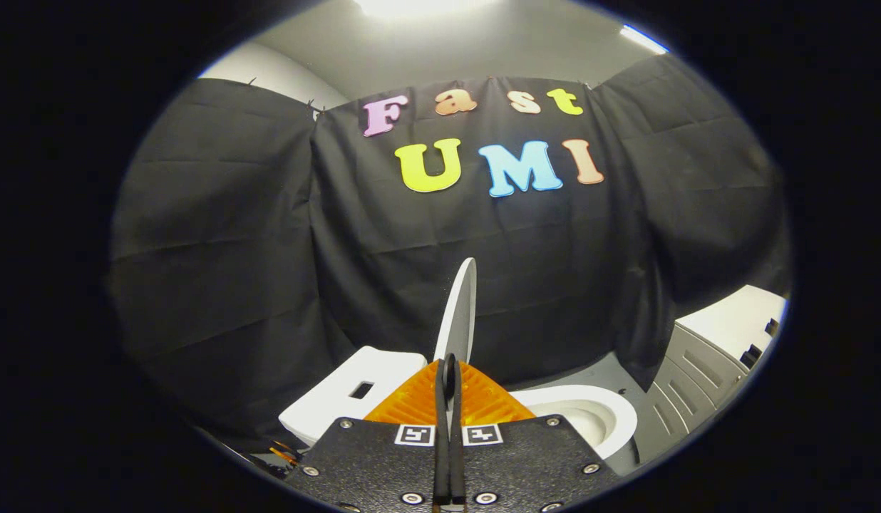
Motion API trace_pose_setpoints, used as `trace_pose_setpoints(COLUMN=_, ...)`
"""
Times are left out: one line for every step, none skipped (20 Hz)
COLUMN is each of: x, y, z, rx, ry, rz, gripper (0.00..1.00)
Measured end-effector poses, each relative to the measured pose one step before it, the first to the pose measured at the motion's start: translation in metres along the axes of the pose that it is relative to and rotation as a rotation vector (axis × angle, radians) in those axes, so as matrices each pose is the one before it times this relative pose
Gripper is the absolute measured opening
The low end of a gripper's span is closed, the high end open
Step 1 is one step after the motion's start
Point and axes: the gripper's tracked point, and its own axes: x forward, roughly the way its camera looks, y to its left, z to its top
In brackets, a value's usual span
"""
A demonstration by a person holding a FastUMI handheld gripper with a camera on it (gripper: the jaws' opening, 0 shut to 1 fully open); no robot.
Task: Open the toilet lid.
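Glossy smooth toilet lid [460, 310] and bowl [590, 417]; matt creased cloth wall [269, 235]; tool [448, 377] ribbed plastic.

Grey floor [590, 374] under the white toilet [597, 420], grey cabinet [697, 377] standing beside it.

The gripper [448, 370] hides the lower end of the raised toilet lid [460, 310] and part of the bowl [590, 417]; whether its pressed-together fingers pinch the lid is unclear.

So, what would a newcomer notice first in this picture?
First the white toilet lid, raised nearly upright and seen edge-on just beyond the gripper, whose fingers are closed together. Right of the fingers lies the open bowl; left of them sits the white tank. A grey cabinet stands farther right.
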Motion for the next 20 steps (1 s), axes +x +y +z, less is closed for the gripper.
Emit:
trace_pose_setpoints(x=-0.00047, y=0.00505, z=-0.0019, rx=-0.00903, ry=0.00112, rz=0.00756, gripper=0.0)
trace_pose_setpoints(x=0.00097, y=0.00427, z=0.0002, rx=-0.00418, ry=0.00201, rz=0.00642, gripper=0.0)
trace_pose_setpoints(x=0.00177, y=0.0057, z=0.00031, rx=0.00036, ry=0.00287, rz=0.00873, gripper=0.0)
trace_pose_setpoints(x=0.00284, y=0.00912, z=0.00053, rx=0.00051, ry=0.0025, rz=0.00727, gripper=0.0)
trace_pose_setpoints(x=0.00241, y=0.00954, z=-0.00003, rx=0.00052, ry=0.00016, rz=0.00862, gripper=0.0)
trace_pose_setpoints(x=0.00127, y=0.00935, z=0.00013, rx=-0.00716, ry=-0.00116, rz=0.00951, gripper=0.0)
trace_pose_setpoints(x=0.00353, y=0.00733, z=-0.00025, rx=-0.01016, ry=0.00093, rz=0.00855, gripper=0.0)
trace_pose_setpoints(x=0.00119, y=0.00607, z=-0.00016, rx=-0.01655, ry=-0.00074, rz=0.00617, gripper=0.0)
trace_pose_setpoints(x=0.00139, y=0.00681, z=-0.00029, rx=-0.01767, ry=-0.00124, rz=0.00794, gripper=0.0)
trace_pose_setpoints(x=0.00141, y=0.00748, z=0.00059, rx=-0.01845, ry=-0.00133, rz=0.0094, gripper=0.0)
trace_pose_setpoints(x=0.00213, y=0.00513, z=-0.00038, rx=-0.01357, ry=-0.00189, rz=0.00813, gripper=0.0)
trace_pose_setpoints(x=0.00173, y=0.00588, z=-0.00165, rx=-0.0083, ry=0.0003, rz=0.00942, gripper=0.0)
trace_pose_setpoints(x=0.00055, y=0.00601, z=-0.00274, rx=0.00015, ry=0.0022, rz=0.00893, gripper=0.0)
trace_pose_setpoints(x=0.0015, y=0.00607, z=-0.00031, rx=0.0011, ry=0.00265, rz=0.00942, gripper=0.0)
trace_pose_setpoints(x=0.00228, y=0.00542, z=-0.00035, rx=0.00213, ry=0.00195, rz=0.00893, gripper=0.0)
trace_pose_setpoints(x=0.00193, y=0.00545, z=-0.00067, rx=-0.00132, ry=0.0028, rz=0.00992, gripper=0.0)
trace_pose_setpoints(x=0.00247, y=0.00615, z=0.00019, rx=-0.00825, ry=0.00036, rz=0.01042, gripper=0.0)
trace_pose_setpoints(x=0.00178, y=0.00577, z=-0.00008, rx=-0.01, ry=0.00062, rz=0.00857, gripper=0.0)
trace_pose_setpoints(x=0.00355, y=0.00566, z=-0.00095, rx=-0.01111, ry=0.00101, rz=0.00874, gripper=0.0)
trace_pose_setpoints(x=0.00215, y=0.00495, z=-0.00112, rx=-0.00785, ry=0.00294, rz=0.01052, gripper=0.0)
